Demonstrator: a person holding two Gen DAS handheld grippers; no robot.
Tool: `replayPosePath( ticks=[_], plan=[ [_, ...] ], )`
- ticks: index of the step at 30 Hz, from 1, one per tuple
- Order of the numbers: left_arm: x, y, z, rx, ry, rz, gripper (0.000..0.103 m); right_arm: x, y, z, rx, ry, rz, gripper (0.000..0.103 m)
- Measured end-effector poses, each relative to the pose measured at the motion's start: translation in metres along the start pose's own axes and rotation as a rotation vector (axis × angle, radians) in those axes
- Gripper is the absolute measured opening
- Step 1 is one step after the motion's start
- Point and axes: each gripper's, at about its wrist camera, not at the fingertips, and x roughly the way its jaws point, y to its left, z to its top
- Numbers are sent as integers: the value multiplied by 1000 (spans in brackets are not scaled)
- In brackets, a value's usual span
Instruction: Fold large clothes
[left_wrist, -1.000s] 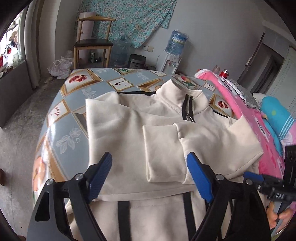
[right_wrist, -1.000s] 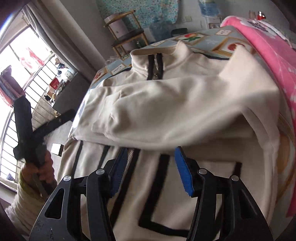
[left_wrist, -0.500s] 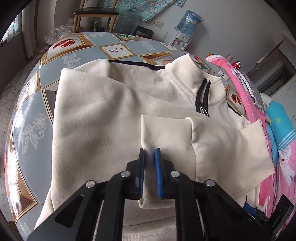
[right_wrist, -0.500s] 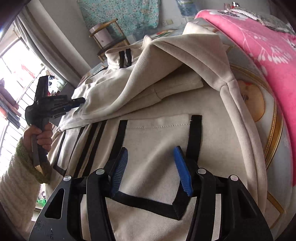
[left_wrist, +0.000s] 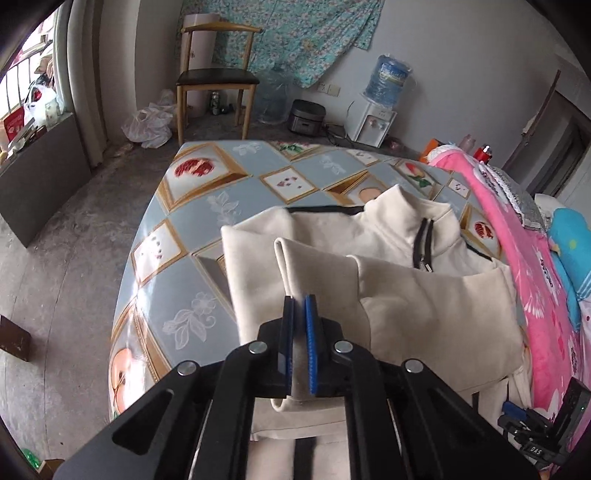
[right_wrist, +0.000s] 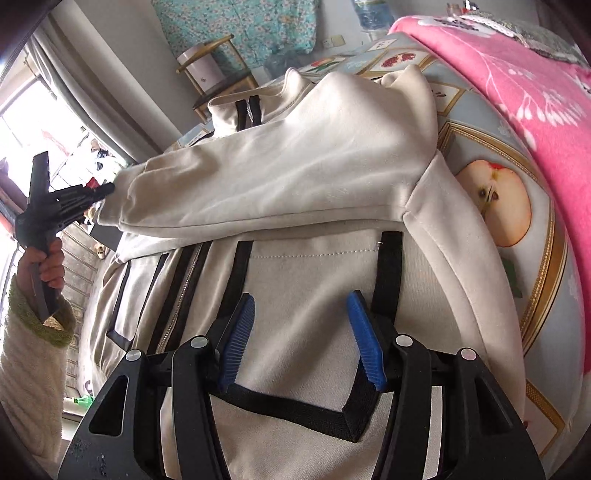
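I have the cream jacket (left_wrist: 436, 306) spread front-up on the patterned worktop (left_wrist: 192, 258), and the fold has barely begun. One sleeve (right_wrist: 280, 177) lies across the chest; body and hem remain unfolded, I judge. My left hand-held gripper (left_wrist: 298, 332) is clamped on that sleeve's cuff. My right hand-held gripper (right_wrist: 301, 339) hangs half-spread over the lower front, gripping nothing.

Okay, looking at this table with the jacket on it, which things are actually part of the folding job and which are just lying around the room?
Part of the job:
- cream jacket
- its sleeve, pinched in the shut left tool
- right tool, open over the jacket front
- table

Just lying about:
- wooden chair
- water dispenser
- rice cooker
- pink blanket
- white plastic bag
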Motion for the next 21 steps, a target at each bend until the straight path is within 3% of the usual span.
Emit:
replayPosePath(
  ticks=[5, 7, 9, 12, 17, 21],
  plan=[
    [22, 21, -23, -37, 57, 23, 6, -11, 5, 5, -19, 26, -61, 53],
    [26, 21, -27, -25, 57, 31, 6, -29, 2, 13, -9, 8, -29, 55],
    [28, 19, -28, -8, 53, 39, 6, -48, -1, 30, -7, -17, -27, 60],
    [30, 17, -28, 19, 49, 52, 6, -62, -12, 68, -2, -58, -93, 64],
    [34, 14, -31, 46, 40, 71, 6, -22, -52, 142, 78, -27, -161, 64],
    [33, 15, -32, 36, 32, 70, 6, 26, -77, 184, 99, 1, -240, 50]
  ],
)
